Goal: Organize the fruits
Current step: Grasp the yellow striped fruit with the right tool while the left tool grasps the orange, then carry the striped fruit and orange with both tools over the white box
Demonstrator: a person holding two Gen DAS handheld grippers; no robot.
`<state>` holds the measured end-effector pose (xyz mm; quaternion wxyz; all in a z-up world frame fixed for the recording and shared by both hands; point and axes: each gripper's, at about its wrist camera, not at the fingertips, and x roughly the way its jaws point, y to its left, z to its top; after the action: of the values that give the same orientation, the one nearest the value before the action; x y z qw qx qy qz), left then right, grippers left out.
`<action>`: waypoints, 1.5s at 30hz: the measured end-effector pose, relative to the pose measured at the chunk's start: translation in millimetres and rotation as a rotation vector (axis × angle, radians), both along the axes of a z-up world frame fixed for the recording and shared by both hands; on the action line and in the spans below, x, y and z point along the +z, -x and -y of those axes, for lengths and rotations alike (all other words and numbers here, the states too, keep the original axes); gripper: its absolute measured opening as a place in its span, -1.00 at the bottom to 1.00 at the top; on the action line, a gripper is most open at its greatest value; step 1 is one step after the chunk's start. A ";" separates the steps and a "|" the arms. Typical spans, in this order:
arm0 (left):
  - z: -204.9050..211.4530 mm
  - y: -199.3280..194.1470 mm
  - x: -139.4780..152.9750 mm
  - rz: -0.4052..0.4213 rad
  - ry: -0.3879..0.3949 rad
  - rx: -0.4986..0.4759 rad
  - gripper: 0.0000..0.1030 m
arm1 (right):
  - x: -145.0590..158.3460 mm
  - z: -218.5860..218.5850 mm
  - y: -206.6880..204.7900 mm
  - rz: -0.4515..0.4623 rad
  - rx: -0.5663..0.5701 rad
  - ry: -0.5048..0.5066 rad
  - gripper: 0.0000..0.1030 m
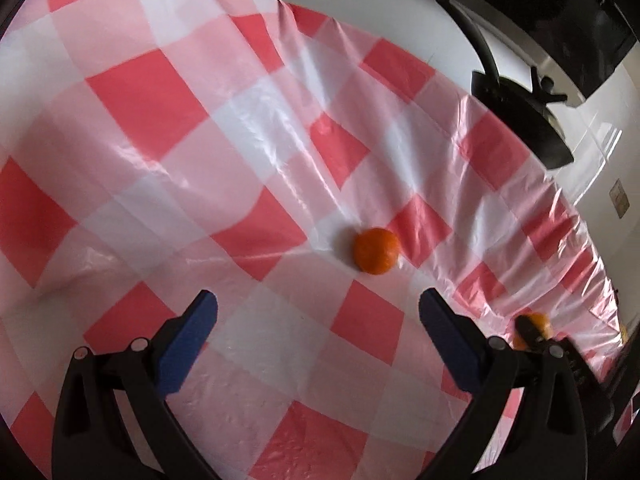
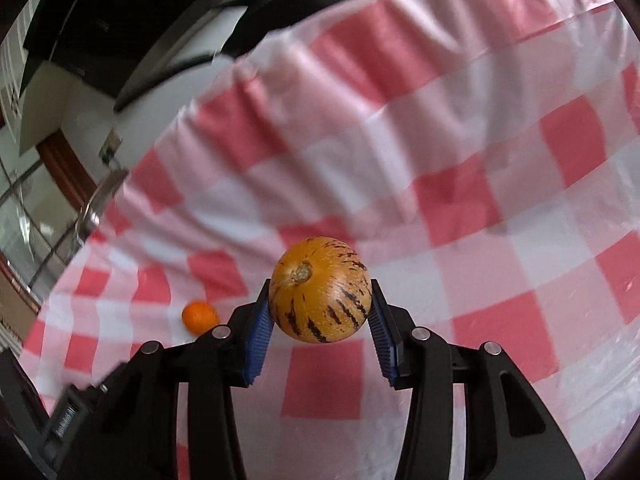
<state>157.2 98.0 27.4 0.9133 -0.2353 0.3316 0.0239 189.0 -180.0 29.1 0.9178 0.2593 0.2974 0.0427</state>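
Fruits show in both views. From the left wrist, a mandarin [image 1: 376, 250] lies on the checked cloth [image 1: 160, 128], just ahead of the left gripper [image 1: 318, 312], whose jaws are spread wide and empty. It looks light, round and soft-skinned, so it may roll; a gentle pinch across its middle should do. From the right wrist, the right gripper [image 2: 320, 300] pinches a striped melon [image 2: 320, 290] by its sides above the cloth; it looks firm, smooth and heavier, and could slip.
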 end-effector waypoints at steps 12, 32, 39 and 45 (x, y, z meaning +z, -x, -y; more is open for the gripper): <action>46.1 -63.0 1.6 -0.107 -0.211 -0.107 0.96 | 9.1 23.7 0.1 0.025 -0.084 -0.058 -0.13; 52.0 -23.7 17.5 -0.038 -0.266 -0.136 -0.31 | 8.5 18.2 0.0 0.029 -0.040 -0.037 -0.13; 44.1 49.1 6.3 -0.054 -0.283 -0.099 -0.31 | 9.5 14.3 -1.2 0.031 -0.025 -0.022 -0.13; 33.5 43.2 4.8 -0.059 -0.246 -0.089 -0.31 | 11.3 6.4 -1.8 0.043 -0.008 0.011 -0.13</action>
<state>114.0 64.5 32.2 0.9252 -0.1057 0.3633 0.0306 190.8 -186.4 40.4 0.9256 0.2543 0.2769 0.0431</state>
